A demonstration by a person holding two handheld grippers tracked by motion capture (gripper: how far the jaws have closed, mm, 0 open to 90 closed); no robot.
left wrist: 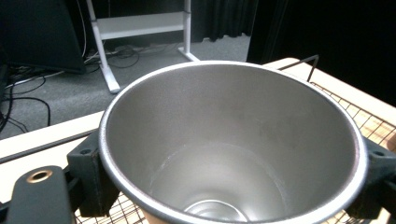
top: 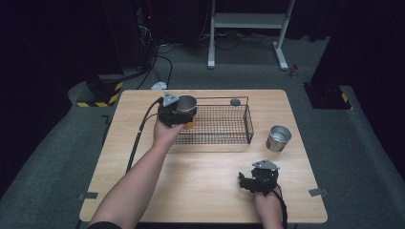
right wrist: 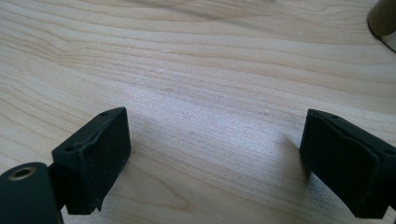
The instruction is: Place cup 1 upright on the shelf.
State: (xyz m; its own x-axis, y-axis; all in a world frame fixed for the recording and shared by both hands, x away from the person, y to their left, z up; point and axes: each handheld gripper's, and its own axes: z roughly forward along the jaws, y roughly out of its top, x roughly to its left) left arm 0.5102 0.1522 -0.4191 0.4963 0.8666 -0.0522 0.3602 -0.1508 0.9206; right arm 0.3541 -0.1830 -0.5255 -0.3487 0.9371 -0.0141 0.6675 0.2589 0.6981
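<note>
Nearest the person, the right tool (top: 248,182) rests low over the bare wooden surface (top: 200,186), its jaws spread wide and released. Farther off, a second steel cup (top: 278,138) stands upright beside the wire basket (top: 224,125). The left tool (top: 177,114) grasps a steel cup (top: 186,105) at the basket's left end, above its mesh.

High view overlooks table (top: 200,186); gripper views close, sharing tabletop.

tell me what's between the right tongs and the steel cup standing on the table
Nothing: in the high view, only bare wood of the table separates the right tongs from the standing steel cup.
</note>
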